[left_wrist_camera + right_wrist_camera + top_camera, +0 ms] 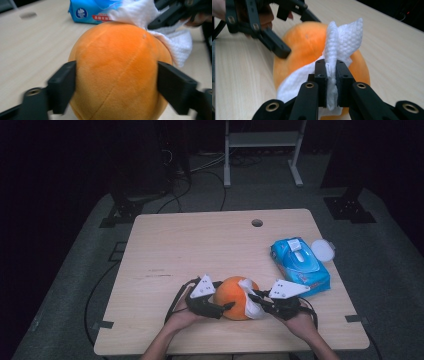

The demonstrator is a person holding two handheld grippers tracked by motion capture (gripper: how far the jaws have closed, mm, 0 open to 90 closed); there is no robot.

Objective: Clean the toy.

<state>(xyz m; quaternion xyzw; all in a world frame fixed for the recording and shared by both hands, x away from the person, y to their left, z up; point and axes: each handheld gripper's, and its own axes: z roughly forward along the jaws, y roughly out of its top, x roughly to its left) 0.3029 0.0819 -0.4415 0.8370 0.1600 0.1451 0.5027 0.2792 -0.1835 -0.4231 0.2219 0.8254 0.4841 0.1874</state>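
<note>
Right at the near edge of the desk [165,245] sat the orange plush ball [234,296], between my two hands. My left gripper [220,306] had its fingers [62,86] clamped on either side of the ball, spread about as wide as the ball itself and pressing into its soft sides; the ball filled the space between them. Against the right side of the ball lay a white wipe [342,40], draped over the fabric and bunched up at the top. My right gripper [256,299] held that wipe: its fingers [321,82] were nearly together, with a fold of the cloth pinched tight between them and the loose end standing up above them. The wipe was touching the ball. Both grippers came in from the near side, my forearms resting at the desk's edge. Farther off to the right, well apart from the ball, lay a blue pack of wet wipes [299,265] with its round lid [322,250] flipped open.
</note>
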